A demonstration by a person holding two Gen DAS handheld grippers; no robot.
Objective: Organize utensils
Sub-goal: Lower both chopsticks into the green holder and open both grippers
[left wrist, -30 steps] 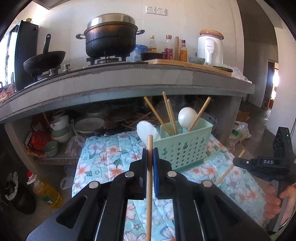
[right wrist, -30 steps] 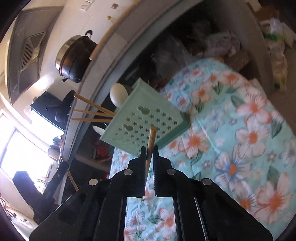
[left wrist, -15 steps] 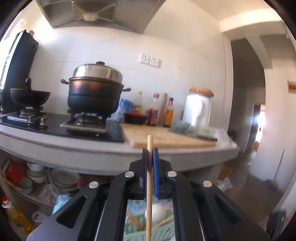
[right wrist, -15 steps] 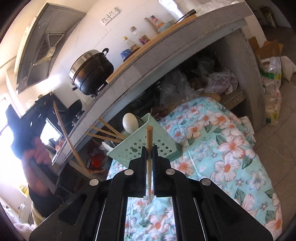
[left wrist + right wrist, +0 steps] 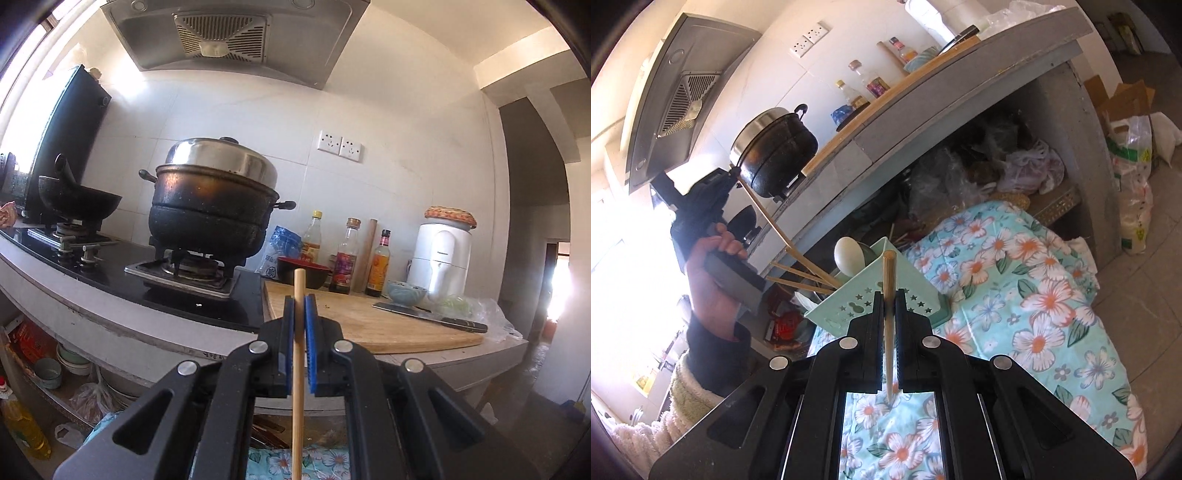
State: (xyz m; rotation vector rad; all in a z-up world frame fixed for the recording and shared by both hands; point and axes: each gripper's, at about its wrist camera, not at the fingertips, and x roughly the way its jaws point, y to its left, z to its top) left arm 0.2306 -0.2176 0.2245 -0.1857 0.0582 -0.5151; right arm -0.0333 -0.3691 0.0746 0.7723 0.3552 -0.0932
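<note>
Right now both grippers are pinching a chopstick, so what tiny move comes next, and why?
Probably lower the left gripper toward the green basket. Its chopstick is clamped and, in the right wrist view, slants down to the basket's open top among the chopsticks already there. The right gripper holds its own chopstick, waiting nearer the camera.

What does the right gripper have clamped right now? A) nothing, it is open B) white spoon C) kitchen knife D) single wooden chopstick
D: the right gripper is shut on a single wooden chopstick that stands upright between its pads, in front of the mint basket.
</note>
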